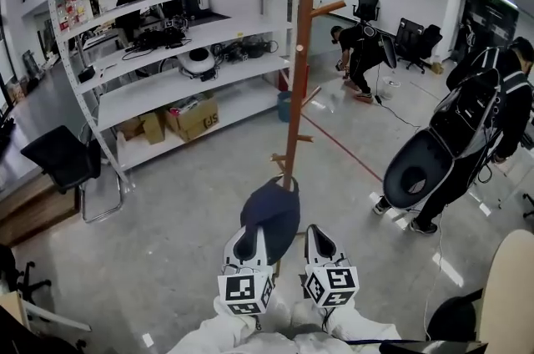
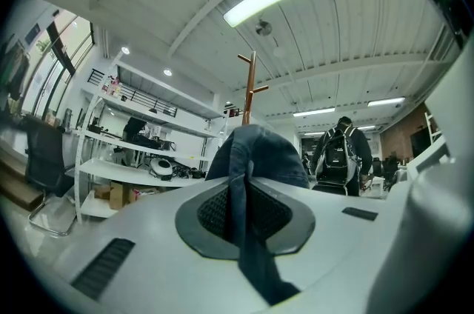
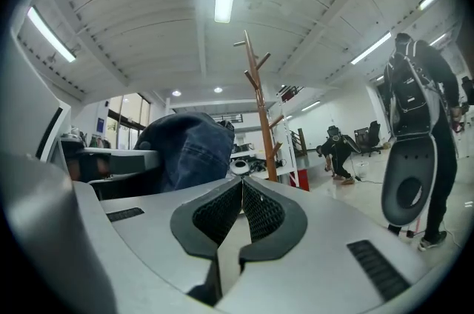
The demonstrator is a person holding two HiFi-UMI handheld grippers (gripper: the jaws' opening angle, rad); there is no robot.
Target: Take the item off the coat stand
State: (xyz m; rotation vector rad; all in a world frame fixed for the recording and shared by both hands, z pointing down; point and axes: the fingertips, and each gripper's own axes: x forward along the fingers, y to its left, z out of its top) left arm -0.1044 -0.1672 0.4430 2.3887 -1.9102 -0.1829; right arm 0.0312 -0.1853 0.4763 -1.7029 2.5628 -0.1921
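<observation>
Clearly our left hand-held gripper [image 2: 241, 210] is clamped on a fold of the dark denim cap [image 2: 255, 153], with the cloth pinched between its pads. Our right hand-held gripper [image 3: 240, 205] is shut on nothing, just beside the cap. In the head view the cap sits lower middle, in front of the wooden coat stand [image 1: 298, 52] and clear of its pegs. Bare floor [image 1: 183, 202] lies open around the pole, while a white shelf unit [image 1: 167, 77] and a black chair [image 1: 62, 160] crowd the left. The left gripper view shows only the stand's top above the cap; the right gripper view shows most of the pole.
</observation>
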